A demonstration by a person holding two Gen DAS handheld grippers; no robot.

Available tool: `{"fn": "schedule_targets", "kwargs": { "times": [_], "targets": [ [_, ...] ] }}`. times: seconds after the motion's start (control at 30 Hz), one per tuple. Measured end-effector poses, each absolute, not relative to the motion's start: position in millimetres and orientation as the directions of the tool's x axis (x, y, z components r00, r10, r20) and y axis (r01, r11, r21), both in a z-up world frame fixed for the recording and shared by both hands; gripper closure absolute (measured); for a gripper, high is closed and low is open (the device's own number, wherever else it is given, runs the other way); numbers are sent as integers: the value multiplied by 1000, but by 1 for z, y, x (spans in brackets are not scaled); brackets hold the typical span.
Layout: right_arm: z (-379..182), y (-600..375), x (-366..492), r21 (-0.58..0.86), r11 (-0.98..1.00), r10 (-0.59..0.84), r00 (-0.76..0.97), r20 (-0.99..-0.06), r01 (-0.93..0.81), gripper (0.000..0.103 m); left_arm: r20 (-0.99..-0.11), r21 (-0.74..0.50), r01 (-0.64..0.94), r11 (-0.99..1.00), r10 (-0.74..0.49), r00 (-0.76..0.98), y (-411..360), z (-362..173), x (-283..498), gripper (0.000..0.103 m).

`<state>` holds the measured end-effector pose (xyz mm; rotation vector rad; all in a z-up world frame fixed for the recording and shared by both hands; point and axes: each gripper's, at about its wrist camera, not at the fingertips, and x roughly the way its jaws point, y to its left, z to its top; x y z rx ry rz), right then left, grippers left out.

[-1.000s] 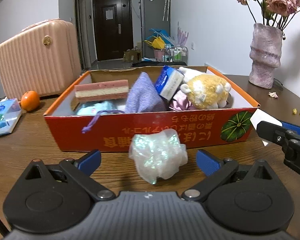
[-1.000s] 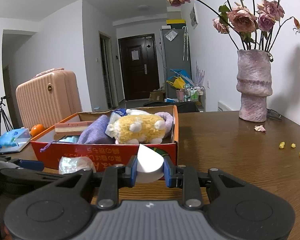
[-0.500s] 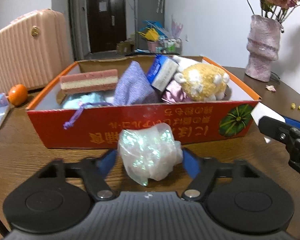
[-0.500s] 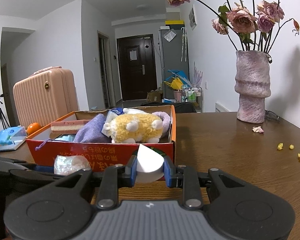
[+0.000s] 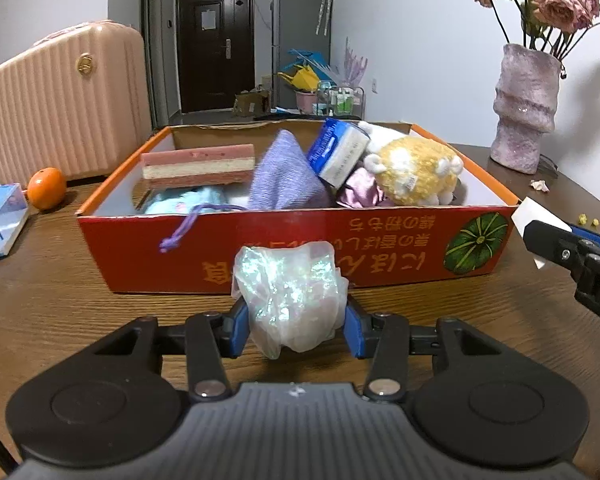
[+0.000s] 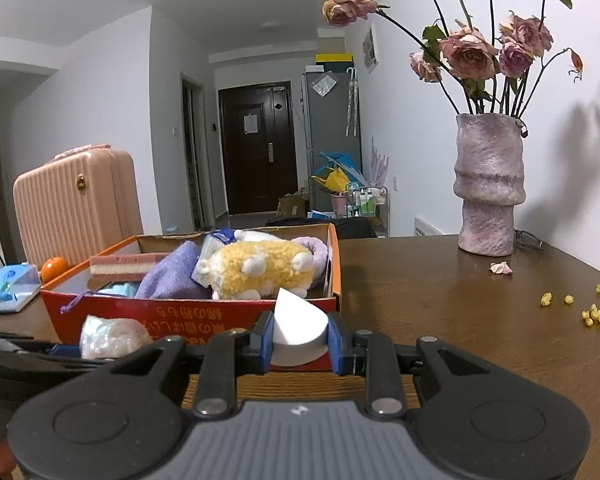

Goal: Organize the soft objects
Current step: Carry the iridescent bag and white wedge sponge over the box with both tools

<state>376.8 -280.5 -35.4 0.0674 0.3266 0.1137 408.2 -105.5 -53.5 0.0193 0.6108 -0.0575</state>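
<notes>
The iridescent bundle [image 5: 290,296] is sitting between the closing jaws of the left gripper [image 5: 292,326], pads pressing its sides. The red box [image 5: 340,256] is lying at twelve o'clock, just beyond. The right gripper [image 6: 298,340] is clenching a white wedge [image 6: 296,328].

Vase [image 6: 488,184] (with flowers) — suitcase [image 5: 60,100], orange [image 5: 47,188]

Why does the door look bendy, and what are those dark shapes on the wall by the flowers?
Both wrist views use fisheye lenses, so straight edges bow near the picture borders. In the right wrist view, the vase and its flowers cast soft grey shadows on the white wall. In the left wrist view, the shiny iridescent bag glints with bright glare, and the picture corners go dark.
</notes>
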Motion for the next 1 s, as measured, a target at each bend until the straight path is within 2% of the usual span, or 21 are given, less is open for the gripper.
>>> {"fn": "schedule_targets", "kwargs": {
  "times": [0.27,0.53,1.0],
  "targets": [
    [-33,-266,366,90,988,146,947,-285,-125,76,-533,-12,53,999,-51,844,-93,-44,385,56],
    [-24,-250,356,98,986,156,960,-235,-136,76,-455,-31,90,996,-94,886,-79,-24,361,56],
    [-14,-217,361,82,985,163,968,-192,-150,76,-367,-69,79,995,-99,925,-57,5,362,56]
  ]
}}
